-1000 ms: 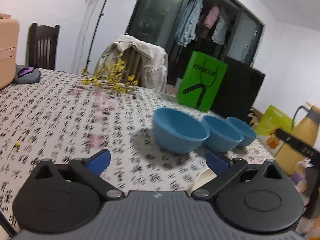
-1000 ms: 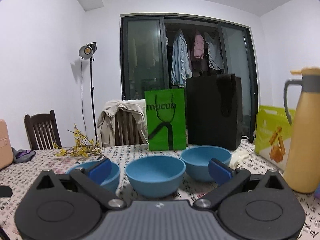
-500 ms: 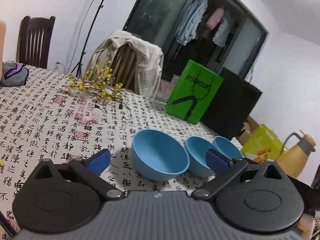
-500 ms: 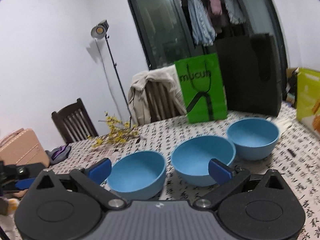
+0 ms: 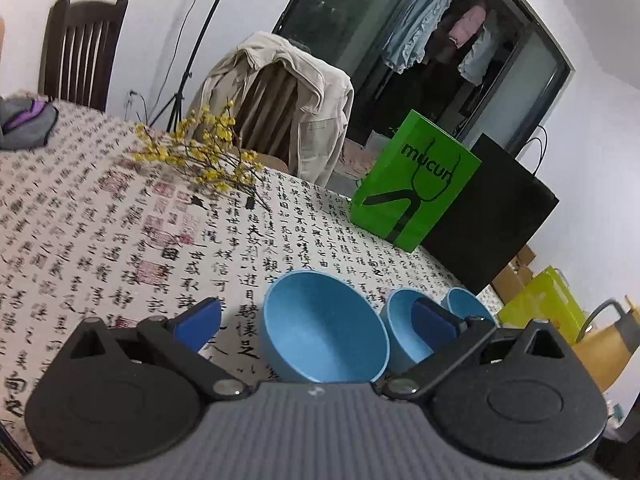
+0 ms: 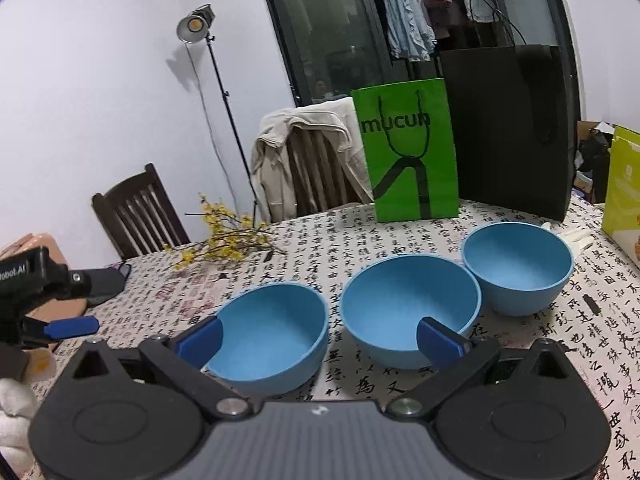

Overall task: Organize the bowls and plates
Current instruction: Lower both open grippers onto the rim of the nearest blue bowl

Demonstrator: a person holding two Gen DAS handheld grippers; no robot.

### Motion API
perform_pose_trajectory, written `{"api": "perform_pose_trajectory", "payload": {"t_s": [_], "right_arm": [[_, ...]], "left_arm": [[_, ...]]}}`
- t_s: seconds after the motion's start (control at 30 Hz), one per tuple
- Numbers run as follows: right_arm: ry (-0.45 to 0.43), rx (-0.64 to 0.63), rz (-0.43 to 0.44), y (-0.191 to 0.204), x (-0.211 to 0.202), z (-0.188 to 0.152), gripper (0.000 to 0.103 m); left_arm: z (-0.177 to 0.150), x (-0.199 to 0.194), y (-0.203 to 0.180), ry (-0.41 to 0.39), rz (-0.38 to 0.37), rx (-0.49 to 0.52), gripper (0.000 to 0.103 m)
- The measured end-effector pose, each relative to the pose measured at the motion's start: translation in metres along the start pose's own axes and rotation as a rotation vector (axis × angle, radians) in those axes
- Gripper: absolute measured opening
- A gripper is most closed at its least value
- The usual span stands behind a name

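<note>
Three empty blue bowls stand in a row on the calligraphy-print tablecloth. In the right wrist view they are the left bowl (image 6: 272, 340), the middle bowl (image 6: 408, 308) and the right bowl (image 6: 516, 268). My right gripper (image 6: 320, 340) hovers open just in front of the left and middle bowls, holding nothing. From the left wrist view the row runs away from me: near bowl (image 5: 324, 332), middle bowl (image 5: 404, 336), far bowl (image 5: 468, 306). My left gripper (image 5: 318, 320) is open, with the near bowl framed between its fingers and not touched.
A green paper bag (image 6: 412, 160) and a black bag (image 6: 508, 128) stand behind the bowls. Yellow flower twigs (image 6: 228, 240) lie at the back left. A yellow-green bag (image 6: 624, 196) and a tan jug (image 5: 604, 344) stand at the right. A jacket-draped chair (image 6: 312, 160) stands behind the table.
Both grippers have risen and tipped down, so the bowls' insides show now. The left gripper has swung until the near bowl sits between its fingers. Both stayed open.
</note>
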State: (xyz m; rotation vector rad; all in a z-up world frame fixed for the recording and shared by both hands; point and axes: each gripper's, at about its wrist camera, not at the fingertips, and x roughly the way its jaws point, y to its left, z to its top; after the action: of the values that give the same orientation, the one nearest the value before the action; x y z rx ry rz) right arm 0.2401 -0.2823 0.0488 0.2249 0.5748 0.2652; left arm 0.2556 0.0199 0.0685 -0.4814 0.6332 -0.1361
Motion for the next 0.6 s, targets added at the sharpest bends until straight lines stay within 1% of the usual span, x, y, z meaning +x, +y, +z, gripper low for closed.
{"api": "perform_pose_trajectory", "payload": {"t_s": [0.13,0.27,0.33,0.47,0.6], "right_arm": [[0.036,0.045,0.0,-0.005,0.01,0.004,0.103],[0.075,0.086,-0.002,-0.008,0.021,0.004,0.103],[0.104,0.116,-0.008,-0.009,0.028,0.002,0.103],[0.167,0.174,-0.018,-0.01,0.041,0.0,0.103],[0.191,0.2,-0.028,-0.005,0.046,-0.001,0.103]], "left_arm": [[0.004,0.016,0.002,0.033,-0.003,-0.031,0.103],[0.009,0.029,0.0,0.039,0.008,-0.041,0.103],[0.011,0.034,-0.002,0.035,0.01,-0.037,0.103],[0.013,0.044,-0.002,0.006,0.046,-0.022,0.103],[0.013,0.06,0.008,0.05,0.043,-0.02,0.103]]}}
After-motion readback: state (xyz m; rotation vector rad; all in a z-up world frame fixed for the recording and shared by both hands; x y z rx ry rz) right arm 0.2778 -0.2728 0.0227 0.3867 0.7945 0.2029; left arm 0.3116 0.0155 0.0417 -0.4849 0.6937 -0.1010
